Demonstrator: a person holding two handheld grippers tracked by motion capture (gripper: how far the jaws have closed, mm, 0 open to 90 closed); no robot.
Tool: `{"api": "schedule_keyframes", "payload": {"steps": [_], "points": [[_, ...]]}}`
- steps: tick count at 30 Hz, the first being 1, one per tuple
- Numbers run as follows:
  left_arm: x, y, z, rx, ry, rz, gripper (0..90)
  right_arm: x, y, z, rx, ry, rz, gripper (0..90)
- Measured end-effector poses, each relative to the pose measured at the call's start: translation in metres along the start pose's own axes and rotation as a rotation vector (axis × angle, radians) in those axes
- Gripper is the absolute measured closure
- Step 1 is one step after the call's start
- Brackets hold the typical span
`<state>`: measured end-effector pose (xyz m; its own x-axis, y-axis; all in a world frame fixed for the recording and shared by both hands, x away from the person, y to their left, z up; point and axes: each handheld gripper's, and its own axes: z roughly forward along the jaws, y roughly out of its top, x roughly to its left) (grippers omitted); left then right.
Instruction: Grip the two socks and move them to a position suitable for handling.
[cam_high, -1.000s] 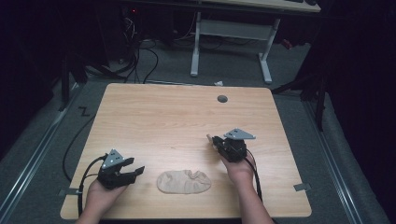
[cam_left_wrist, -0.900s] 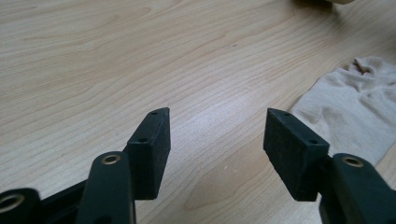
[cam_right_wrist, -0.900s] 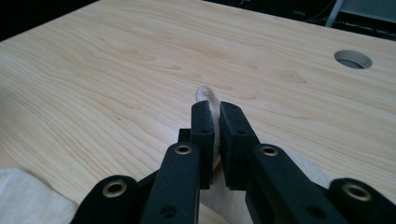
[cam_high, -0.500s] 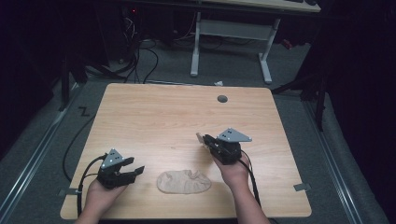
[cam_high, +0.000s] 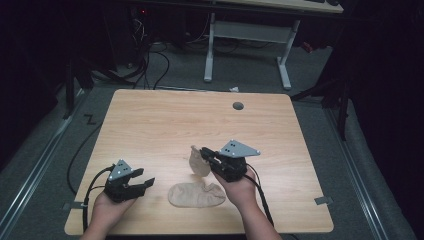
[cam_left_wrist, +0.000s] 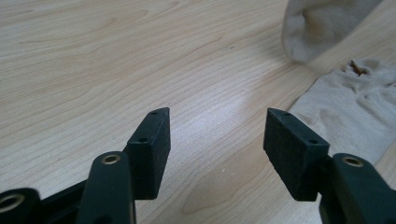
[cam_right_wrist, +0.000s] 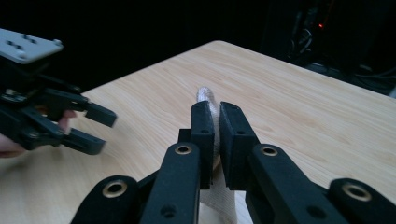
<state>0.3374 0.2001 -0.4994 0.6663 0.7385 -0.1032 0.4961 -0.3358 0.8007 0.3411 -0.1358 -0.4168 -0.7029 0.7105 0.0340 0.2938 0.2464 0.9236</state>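
Right claw (cam_high: 204, 153) clamped on sock (cam_high: 199, 161), lifted off table (cam_high: 165, 120) just above second sock (cam_high: 196, 195) at near edge; left claw (cam_high: 143, 184) apart, idle near left; likely mid-pairing, next needs laying held sock squarely over flat one.

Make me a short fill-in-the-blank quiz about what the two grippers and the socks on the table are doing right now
1. The right gripper is shut on a beige ____, lifted off the table.
2. The left gripper has its jaws ____ with nothing between them.
3. The second sock lies flat on the table between the person's two ____.
4. The tabletop is made of light ____.

Missing words: sock; open; hands; wood
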Motion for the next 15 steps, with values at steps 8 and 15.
{"api": "schedule_keyframes", "payload": {"steps": [8, 15], "points": [[-0.001, 0.000, -0.001, 0.000, -0.001, 0.002, 41.8, 0.000, -0.006, 0.010, 0.037, -0.003, -0.001, 85.2], [-0.001, 0.000, 0.000, -0.001, -0.004, 0.000, 41.8, -0.018, -0.021, 0.016, 0.078, -0.041, 0.049, 85.1]]}}
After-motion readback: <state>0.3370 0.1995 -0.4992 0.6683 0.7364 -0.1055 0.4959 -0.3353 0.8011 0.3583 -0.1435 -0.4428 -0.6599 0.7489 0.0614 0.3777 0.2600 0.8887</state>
